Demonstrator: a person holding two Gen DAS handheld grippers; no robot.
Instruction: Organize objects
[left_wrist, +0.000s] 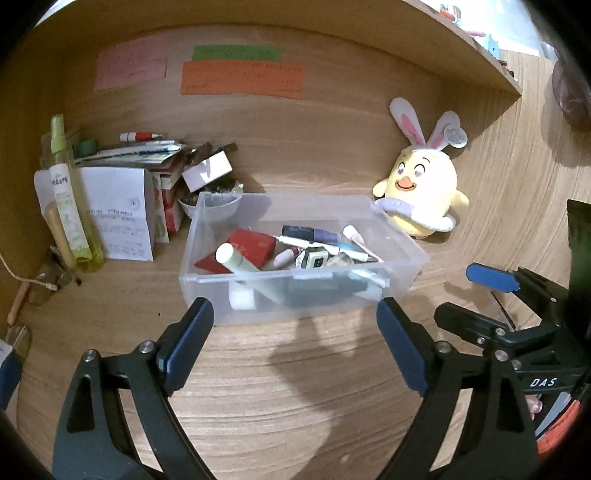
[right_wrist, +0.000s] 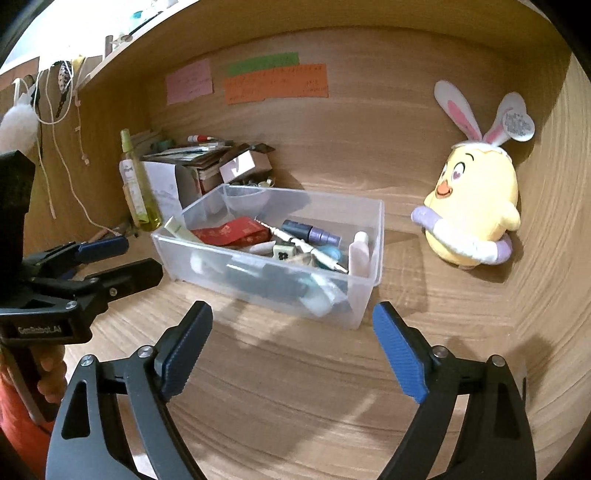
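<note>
Both grippers released, left (left_wrist: 295, 321) and right (right_wrist: 291, 325), nothing between fingers. Bin (left_wrist: 207, 236) at twelve o'clock on desk (left_wrist: 277, 387); best approached level, one gripper per end.

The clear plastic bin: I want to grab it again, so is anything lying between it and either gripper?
Nothing visible. Only bare wooden shelf surface separates the clear plastic bin from the open left gripper and the open right gripper. The plush chick sits off to the side.
</note>
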